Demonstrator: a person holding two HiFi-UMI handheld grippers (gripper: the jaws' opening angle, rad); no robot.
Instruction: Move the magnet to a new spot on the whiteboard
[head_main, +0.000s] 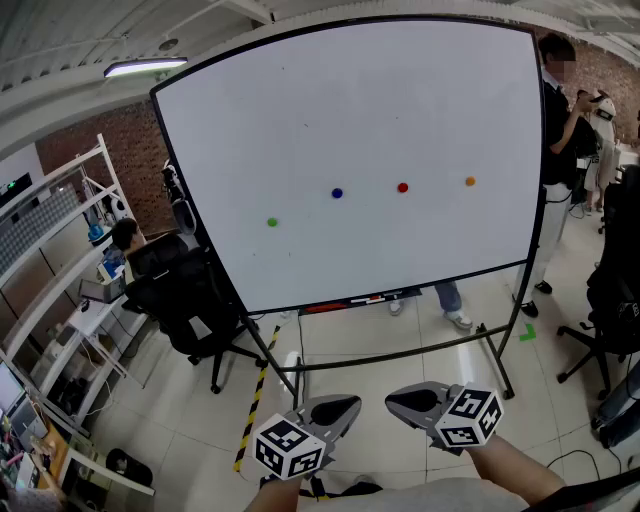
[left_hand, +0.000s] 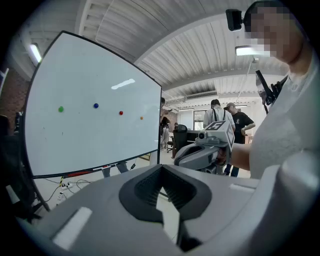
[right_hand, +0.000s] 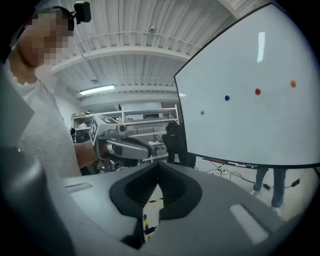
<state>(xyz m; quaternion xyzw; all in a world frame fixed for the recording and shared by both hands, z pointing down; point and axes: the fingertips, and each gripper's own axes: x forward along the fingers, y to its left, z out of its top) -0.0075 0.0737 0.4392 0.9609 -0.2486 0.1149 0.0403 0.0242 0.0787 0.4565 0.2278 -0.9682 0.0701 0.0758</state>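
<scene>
Our left hand-held gripper (head_main: 335, 408) and right hand-held gripper (head_main: 413, 400) hang low, both pressed together and empty, well apart from the four magnets (head_main: 337, 193) on the whiteboard (head_main: 400, 100), so we could shove one aside unless jaws spread first

Smooth, glossy whiteboard (head_main: 400, 100)

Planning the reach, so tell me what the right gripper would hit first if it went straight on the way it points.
Probably the black office chair beside the whiteboard, not the board itself; the right gripper aims just past its edge. Depth is unclear.
</scene>
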